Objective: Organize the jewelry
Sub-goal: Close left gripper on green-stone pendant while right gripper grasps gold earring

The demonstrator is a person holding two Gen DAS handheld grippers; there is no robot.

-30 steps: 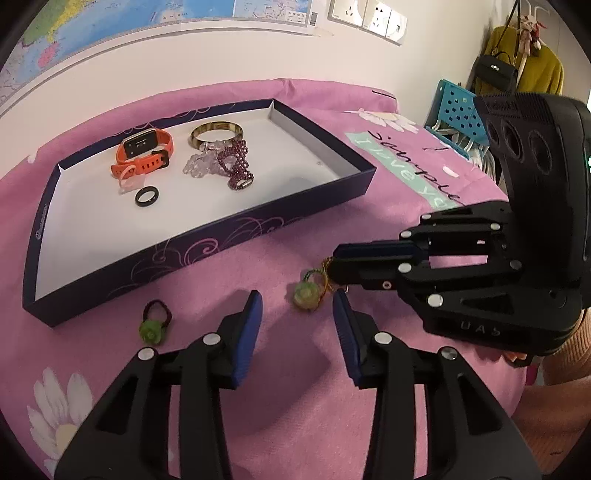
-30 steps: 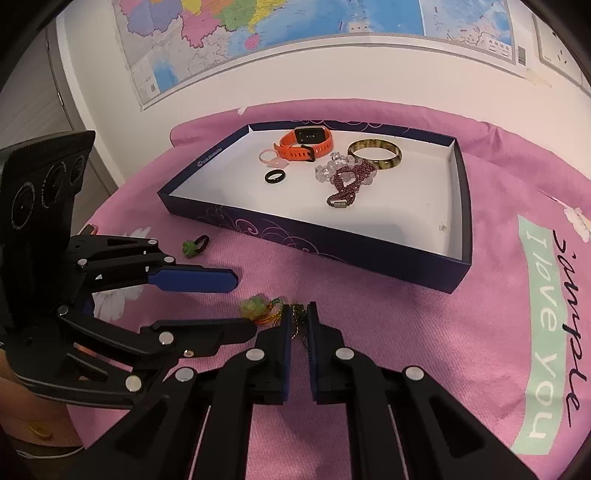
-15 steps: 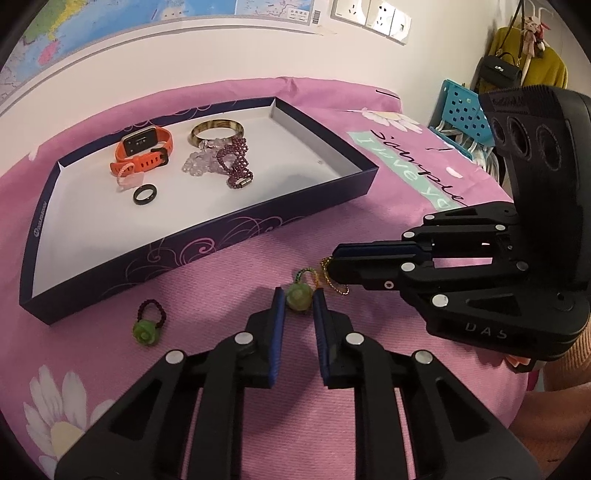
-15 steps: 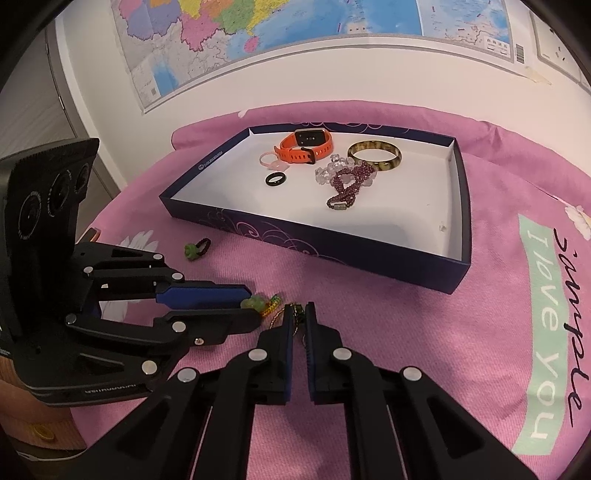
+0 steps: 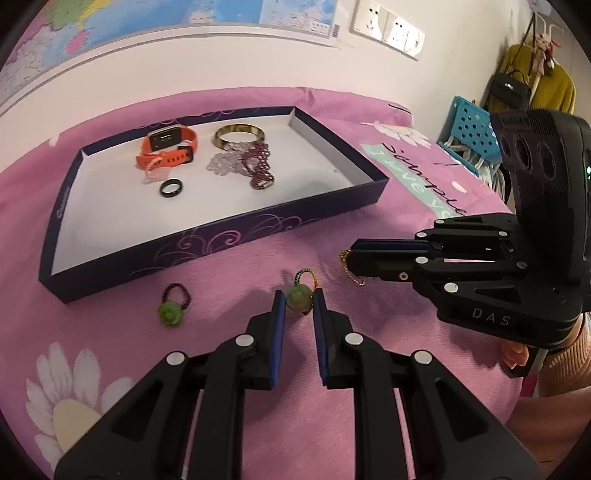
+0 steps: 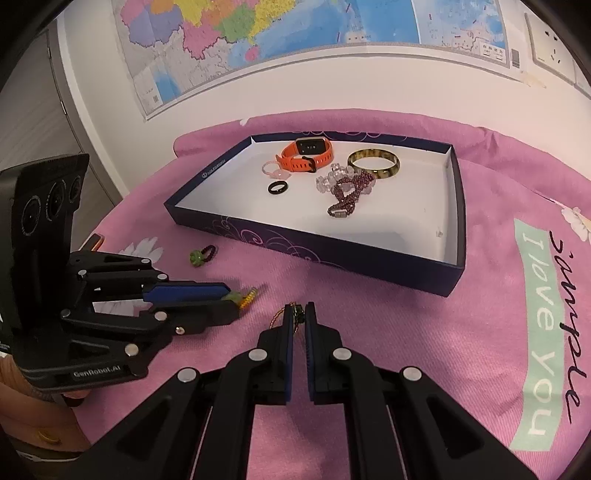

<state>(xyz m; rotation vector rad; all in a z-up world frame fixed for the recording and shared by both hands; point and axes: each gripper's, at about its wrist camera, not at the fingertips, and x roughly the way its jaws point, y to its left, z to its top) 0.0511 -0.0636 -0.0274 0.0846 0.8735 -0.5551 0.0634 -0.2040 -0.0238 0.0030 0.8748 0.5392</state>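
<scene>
With your left gripper [image 5: 298, 301] pinching the green bead charm [image 5: 298, 298] and your right gripper [image 6: 299, 314] clamped on the gold chain [image 6: 277, 316], lift both toward the tray [image 5: 207, 243] at eleven o'clock.

From my feed I can read "DAS" in pale letters on the lower black body of the right tongs [image 5: 349, 258], seen from the left wrist camera. On the black housing of the left tongs [image 6: 232, 301], in the right wrist view, a small white label reads "GenRobot.AI". To the right of the dark blue cardboard tray [image 6: 332, 254], the pink flowered cloth [image 6: 406, 332] carries a mint-green printed panel [image 6: 543, 332] with black script: "simple" and, in white, "I love you". The lettering on the wall map [image 6: 295, 33] is too small for me to read.
</scene>
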